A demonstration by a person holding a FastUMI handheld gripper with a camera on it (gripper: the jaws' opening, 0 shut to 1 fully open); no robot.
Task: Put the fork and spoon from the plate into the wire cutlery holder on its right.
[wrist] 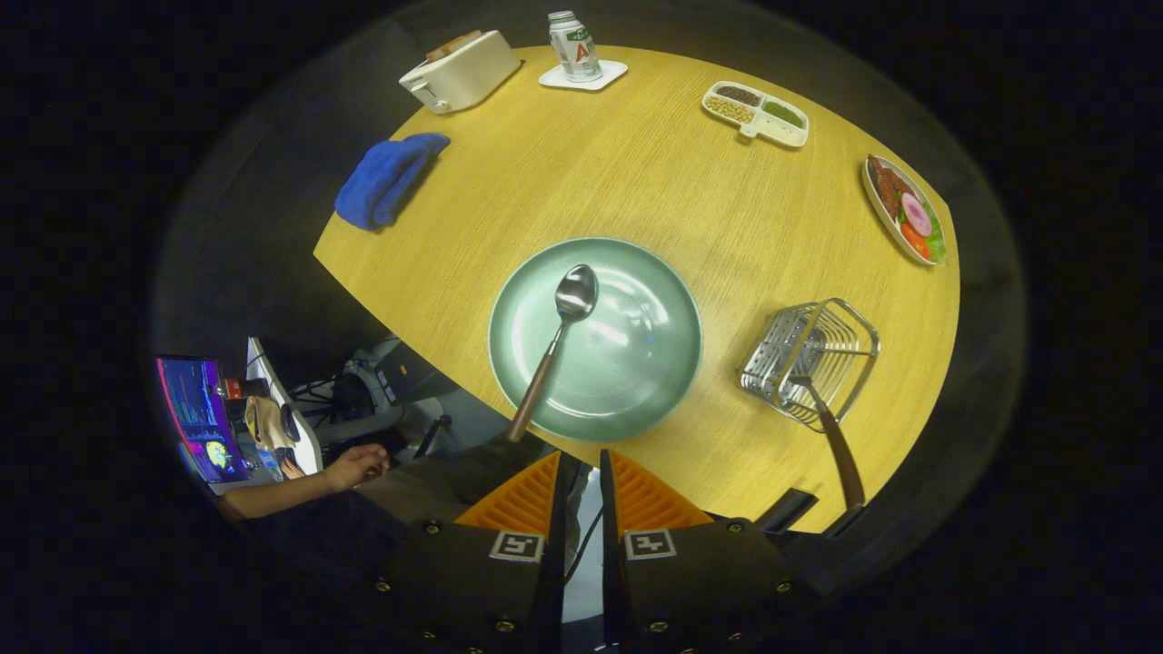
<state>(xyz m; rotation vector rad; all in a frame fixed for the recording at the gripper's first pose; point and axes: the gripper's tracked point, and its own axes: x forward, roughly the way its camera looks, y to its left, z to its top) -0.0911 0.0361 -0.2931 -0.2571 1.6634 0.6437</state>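
A spoon (563,327) with a brown handle lies on the green plate (636,363), bowl toward the plate's middle, handle reaching over the near rim. To the plate's right stands the wire cutlery holder (849,341). A fork (831,436) rests in it, tines inside, brown handle sticking out toward me. My gripper (581,459) hovers above the table's near edge, just short of the spoon's handle tip. Its orange fingers stand close together with only a thin gap and nothing between them.
At the table's far side stand a white toaster (459,71), a bottle (573,45) on a coaster, a divided snack dish (756,113) and a plate of food (904,209). A blue cloth (389,177) hangs at the left edge. A person's hand (359,465) rests below left near a monitor (195,413).
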